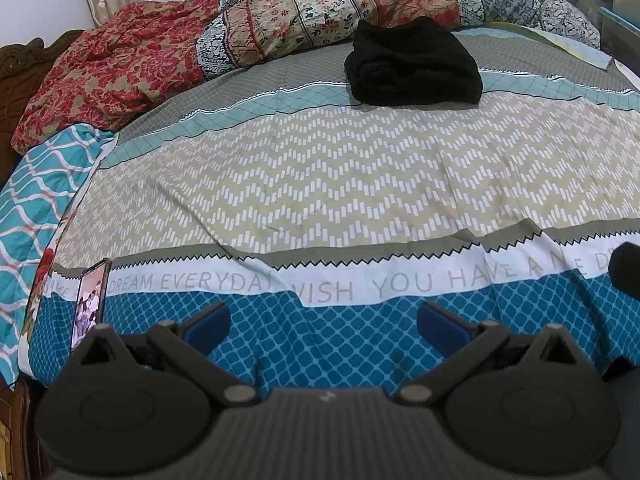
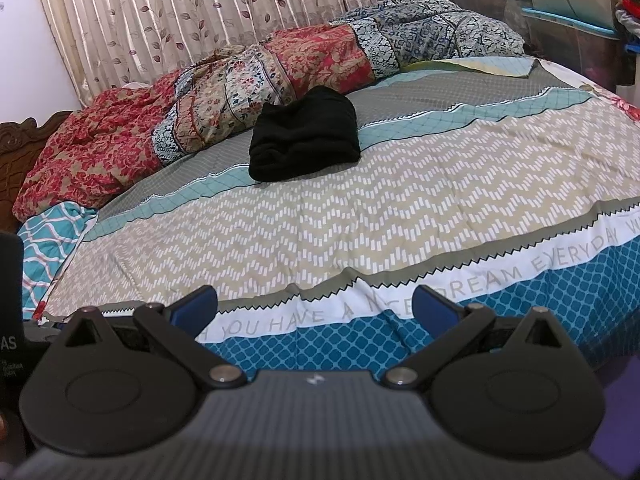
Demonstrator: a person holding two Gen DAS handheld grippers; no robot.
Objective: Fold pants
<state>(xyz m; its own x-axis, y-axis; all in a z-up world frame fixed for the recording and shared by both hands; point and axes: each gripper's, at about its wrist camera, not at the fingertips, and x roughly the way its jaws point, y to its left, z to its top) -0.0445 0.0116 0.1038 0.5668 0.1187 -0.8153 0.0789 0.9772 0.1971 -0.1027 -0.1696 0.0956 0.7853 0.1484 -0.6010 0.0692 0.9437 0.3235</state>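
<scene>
Both grippers (left gripper point(image 1: 323, 322), right gripper point(image 2: 315, 308)) gape, far from folded pants point(image 1: 414, 66).

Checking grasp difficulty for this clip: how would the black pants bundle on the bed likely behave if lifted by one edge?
The black pants look like soft, lumpy folded fabric, so they would probably droop and unfold rather than hold shape. Resting on the bedsheet, they seem unlikely to roll or slip. They are likely light.

A big bed point(image 1: 320, 184) has a striped sheet with zigzags and blue diamonds. Folded black pants point(image 1: 414, 66) sit on the far grey and teal stripes, just beside a crumpled red and blue flowery quilt point(image 1: 248, 36). A phone point(image 1: 91, 304) lies near the front left edge, close to a teal wavy pillow point(image 1: 36, 200).
</scene>
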